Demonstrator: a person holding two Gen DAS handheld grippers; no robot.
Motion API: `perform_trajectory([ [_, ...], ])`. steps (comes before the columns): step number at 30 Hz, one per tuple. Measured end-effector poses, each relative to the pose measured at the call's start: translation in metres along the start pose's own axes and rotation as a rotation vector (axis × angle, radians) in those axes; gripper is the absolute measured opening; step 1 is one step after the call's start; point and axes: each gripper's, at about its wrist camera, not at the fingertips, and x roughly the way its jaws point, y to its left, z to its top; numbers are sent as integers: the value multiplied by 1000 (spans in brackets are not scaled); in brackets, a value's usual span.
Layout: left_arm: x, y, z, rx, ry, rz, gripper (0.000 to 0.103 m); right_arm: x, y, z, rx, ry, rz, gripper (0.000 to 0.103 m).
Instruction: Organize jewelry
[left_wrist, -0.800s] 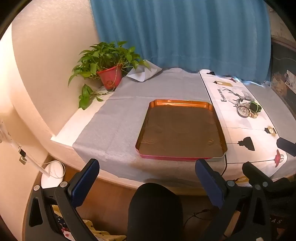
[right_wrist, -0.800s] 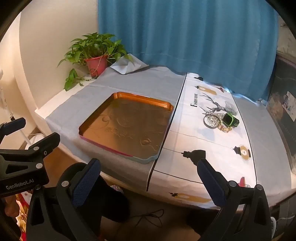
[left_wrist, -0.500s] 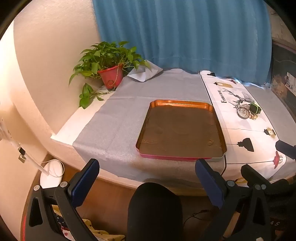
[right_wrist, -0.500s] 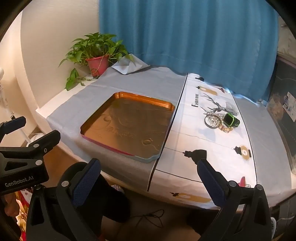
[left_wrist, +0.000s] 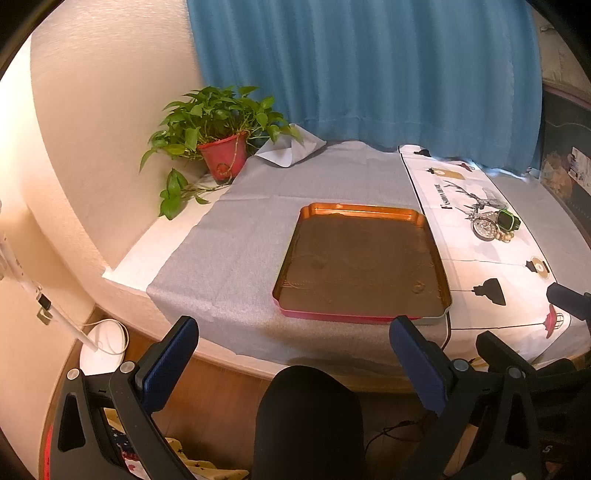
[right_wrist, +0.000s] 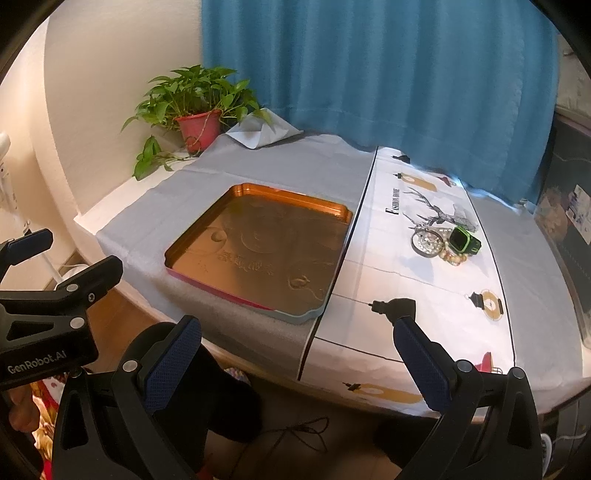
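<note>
Both claws (left_wrist: 295, 354) (right_wrist: 297, 350) gape short of the table edge (right_wrist: 258, 373), tray (right_wrist: 236, 192) beyond

Blue curtain (left_wrist: 369, 66), cream wall (left_wrist: 110, 110), wood floor (left_wrist: 221, 387).

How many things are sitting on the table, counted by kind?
Trays: 1, orange tray
Potted plants: 1, potted plant
Watches: 1, green watch
Round jewelled pieces: 1, round jewelled piece
Bead clusters: 1, bead cluster
Total: 5

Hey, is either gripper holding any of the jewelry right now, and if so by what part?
Nothing is held. The left gripper and right gripper are both open and empty.
</note>
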Motion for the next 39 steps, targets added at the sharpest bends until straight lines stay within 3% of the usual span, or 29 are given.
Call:
perform_trajectory([
  [39,3,5,1,-5,-6,11,103,1,-3,1,8,-3,10,103],
])
